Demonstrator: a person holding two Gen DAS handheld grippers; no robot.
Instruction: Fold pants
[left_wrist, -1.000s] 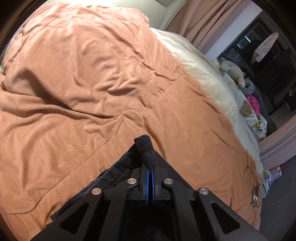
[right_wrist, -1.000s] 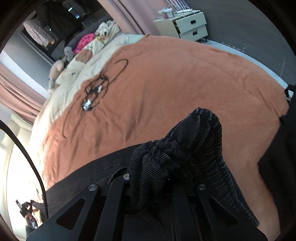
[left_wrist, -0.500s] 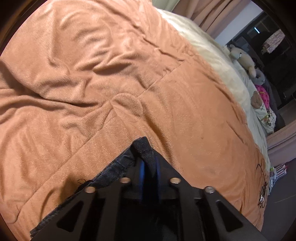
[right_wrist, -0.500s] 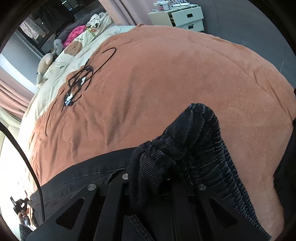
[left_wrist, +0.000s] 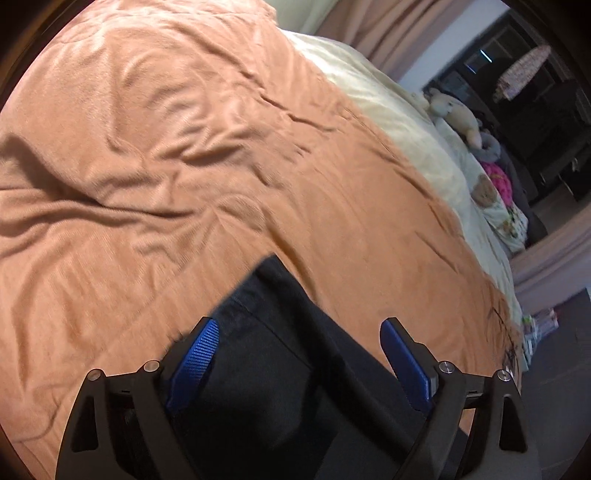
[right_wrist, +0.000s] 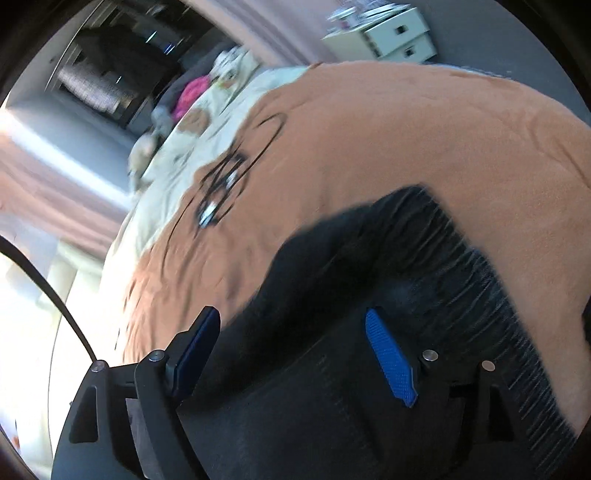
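One pair of black pants (left_wrist: 280, 362) lies on a bed under two grippers, each with two blue-padded fingers. The left gripper (left_wrist: 299, 354) has its fingers (left_wrist: 195, 354) spread wide; its jaws have just been opening, and the dark cloth lies flat between them without either pad pressing on it. The right gripper (right_wrist: 295, 347) stands the same way, fingers (right_wrist: 388, 354) apart and jaws just opened, with the ribbed, bunched end of the pants (right_wrist: 388, 258) lying loose between and ahead of them. In the left wrist view the cloth ends in one squared corner pointing away from the gripper toward the middle of the bed, and the long axis of that part runs from the gripper up to that corner. In the right wrist view the cloth is blurred and its long axis cannot be told. The orange blanket (left_wrist: 166, 166) covers most of the bed, wrinkled but bare ahead of both grippers, so there is open room toward the head of the bed. A cream sheet (left_wrist: 406, 122) runs along the far edge, where at least two stuffed toys (left_wrist: 458, 118) lie. One tangle of black cable (right_wrist: 221, 184) rests on the blanket near that sheet, well apart from the pants. One white drawer unit (right_wrist: 388, 37) stands on the floor beyond the bed's corner.
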